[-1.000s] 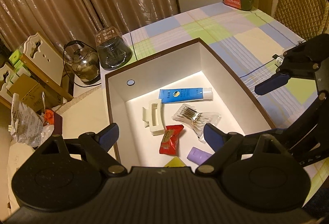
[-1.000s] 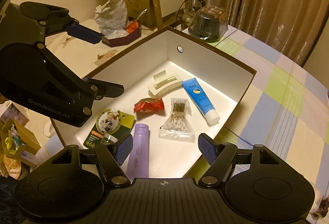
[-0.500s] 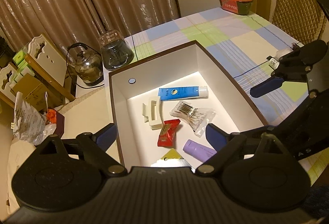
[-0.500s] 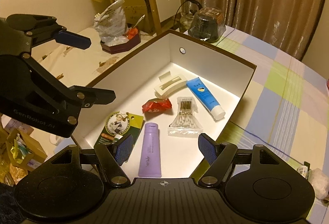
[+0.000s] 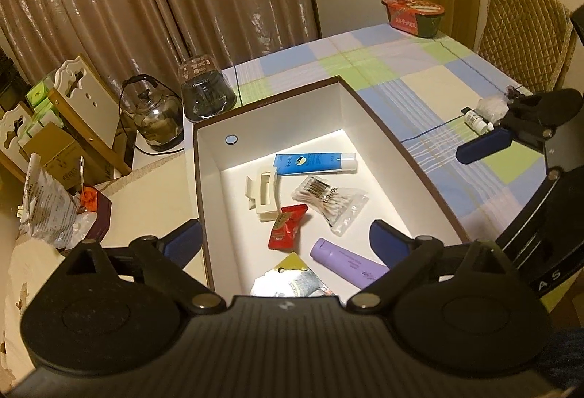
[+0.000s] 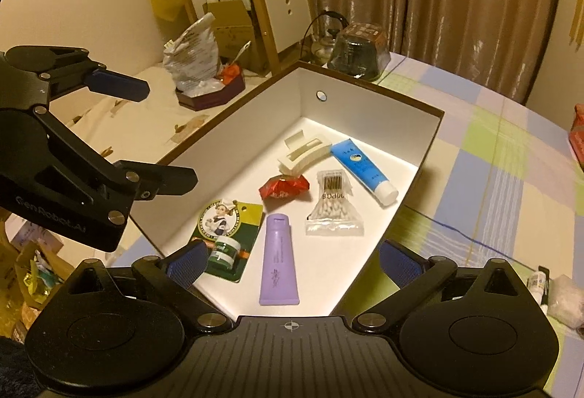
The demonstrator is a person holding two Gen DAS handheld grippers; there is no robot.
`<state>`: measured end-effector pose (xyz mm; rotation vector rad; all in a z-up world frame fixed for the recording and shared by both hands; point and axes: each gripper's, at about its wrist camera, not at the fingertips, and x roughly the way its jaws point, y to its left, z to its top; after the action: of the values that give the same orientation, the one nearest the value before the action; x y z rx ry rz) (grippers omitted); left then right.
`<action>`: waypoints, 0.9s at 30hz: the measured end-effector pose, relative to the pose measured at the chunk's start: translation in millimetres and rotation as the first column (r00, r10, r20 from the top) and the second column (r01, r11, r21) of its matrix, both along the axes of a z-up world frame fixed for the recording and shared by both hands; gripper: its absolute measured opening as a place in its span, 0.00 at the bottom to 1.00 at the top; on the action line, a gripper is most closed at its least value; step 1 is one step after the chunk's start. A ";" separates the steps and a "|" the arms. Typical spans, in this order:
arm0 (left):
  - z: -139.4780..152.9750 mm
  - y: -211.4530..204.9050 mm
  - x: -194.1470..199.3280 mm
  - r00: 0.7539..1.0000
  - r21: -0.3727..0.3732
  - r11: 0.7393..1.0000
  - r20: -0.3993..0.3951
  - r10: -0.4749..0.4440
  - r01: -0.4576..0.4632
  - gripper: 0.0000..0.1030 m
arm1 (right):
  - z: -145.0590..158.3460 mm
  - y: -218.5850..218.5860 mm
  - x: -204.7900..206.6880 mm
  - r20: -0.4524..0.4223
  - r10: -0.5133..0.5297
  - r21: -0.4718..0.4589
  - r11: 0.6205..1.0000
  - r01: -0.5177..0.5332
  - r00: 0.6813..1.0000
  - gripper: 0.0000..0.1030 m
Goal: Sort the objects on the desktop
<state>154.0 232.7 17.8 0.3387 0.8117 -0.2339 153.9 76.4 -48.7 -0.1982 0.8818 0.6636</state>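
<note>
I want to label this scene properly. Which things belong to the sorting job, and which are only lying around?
Job:
box
blue tube
purple tube
hair clip
red candy
cotton swabs
green card
small bottle

Lying about:
kettle
noodle bowl
crumpled bag
chair

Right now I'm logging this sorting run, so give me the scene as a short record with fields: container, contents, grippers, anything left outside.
container: open white box with brown rim, on the checked tablecloth
contents: blue tube, purple tube, cotton swab bag, white hair clip, red packet, carded jar pack
left gripper: open, empty, above the box
right gripper: open, empty, above the box
outside box: small bottle and a clear wrapper on the tablecloth
</note>
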 end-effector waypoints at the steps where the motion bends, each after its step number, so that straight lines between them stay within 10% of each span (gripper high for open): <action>1: 0.9 -0.4 -2.6 1.000 -0.002 1.000 0.001 0.002 -0.002 0.96 | 0.4 -1.1 -2.6 -0.003 -0.002 0.001 1.000 0.002 1.000 0.99; 27: -18.9 3.2 -50.4 0.988 -0.023 0.993 -0.107 0.112 -0.115 0.98 | -10.9 -28.8 -37.7 -0.096 -0.007 0.021 1.000 0.009 0.995 0.99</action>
<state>103.6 235.9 -1.1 0.2538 0.9284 -0.1580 116.2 47.6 -59.6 -0.1445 0.9669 0.6791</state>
